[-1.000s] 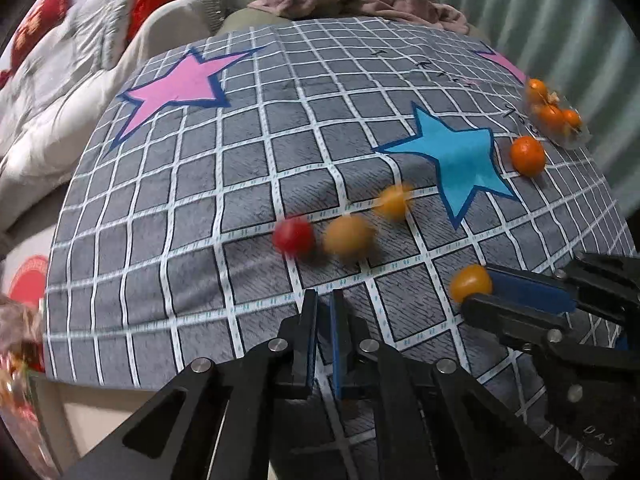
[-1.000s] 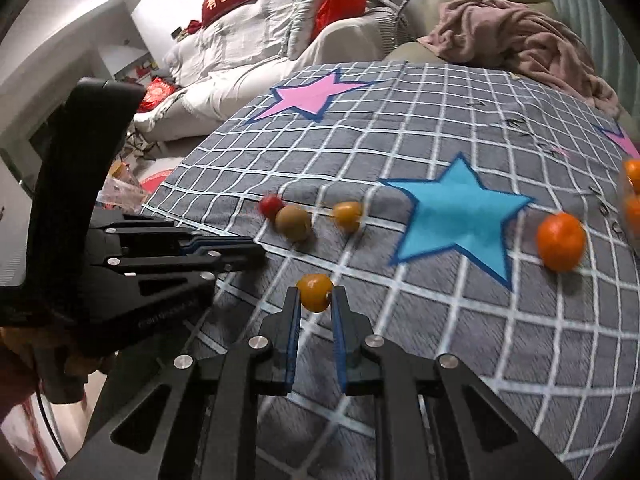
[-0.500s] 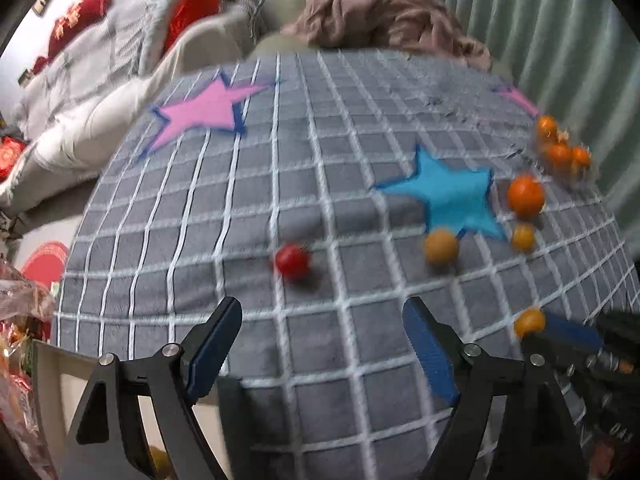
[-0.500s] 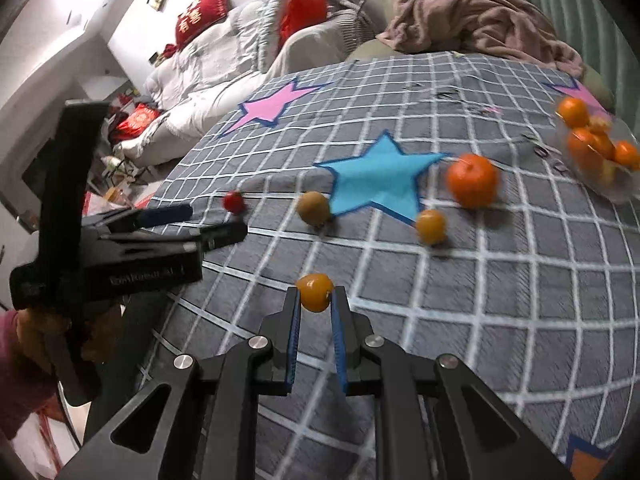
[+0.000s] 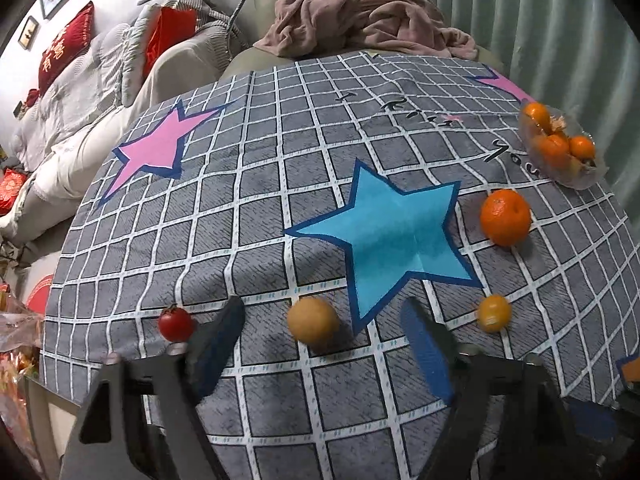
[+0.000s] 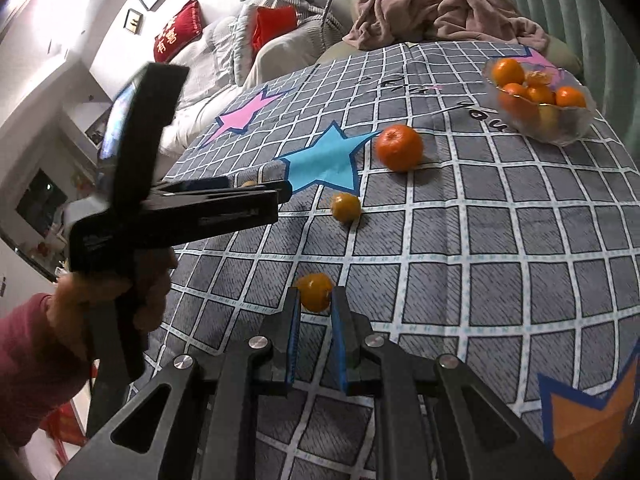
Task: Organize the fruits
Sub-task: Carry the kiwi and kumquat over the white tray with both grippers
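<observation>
My left gripper [image 5: 320, 340] is open wide, its fingers on either side of a tan round fruit [image 5: 313, 319] on the grey checked cloth. A red cherry tomato [image 5: 175, 323] lies just left of it, a small yellow-orange fruit [image 5: 494, 313] to the right, and a big orange [image 5: 505, 217] beyond. My right gripper [image 6: 314, 306] is shut on a small orange fruit [image 6: 315, 291] held above the cloth. A glass bowl [image 6: 560, 130] with several oranges stands at the far right; it also shows in the left wrist view [image 5: 576, 178].
The table's near edge drops off at the left. A pink blanket [image 5: 368, 20] lies on a sofa behind the table, with red cushions [image 5: 60, 52] at the far left. In the right wrist view the left gripper's body [image 6: 160, 208] stands at the left.
My left gripper opened wide and moved right, from the tomato to around the tan fruit. My right gripper carried the small orange fruit rightward, toward the bowl side.
</observation>
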